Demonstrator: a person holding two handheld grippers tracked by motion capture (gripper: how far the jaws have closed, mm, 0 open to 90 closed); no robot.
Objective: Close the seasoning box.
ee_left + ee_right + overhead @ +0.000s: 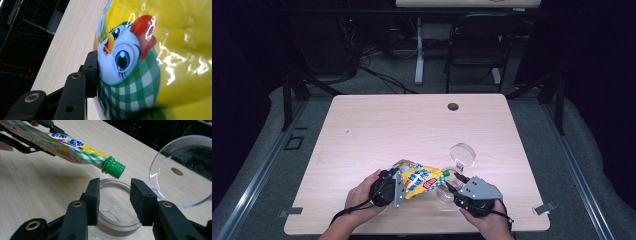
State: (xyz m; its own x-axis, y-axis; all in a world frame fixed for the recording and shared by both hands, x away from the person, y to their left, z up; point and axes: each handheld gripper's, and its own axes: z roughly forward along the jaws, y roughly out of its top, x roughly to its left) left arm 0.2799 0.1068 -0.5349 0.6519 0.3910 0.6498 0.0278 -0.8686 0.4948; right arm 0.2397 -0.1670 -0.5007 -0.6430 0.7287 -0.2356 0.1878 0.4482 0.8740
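A yellow drink pouch (419, 180) with a cartoon chick and a green screw cap (113, 167) hangs tilted just above the table. My left gripper (403, 186) is shut on its wide end; one black jaw presses the chick print (125, 57), the other is hidden behind the pouch. The capped spout points at a clear glass jar (445, 194) with a tan rim (117, 226). Its round hinged lid (462, 154) stands open behind it. My right gripper (115, 195) has its jaws against both sides of the jar's neck, holding it.
The light wooden table (412, 120) has a cable hole (453, 106) near its far edge. Both grippers and hands work close to the front edge. A black chair (477, 45) and a white table leg (418, 50) stand on the floor beyond.
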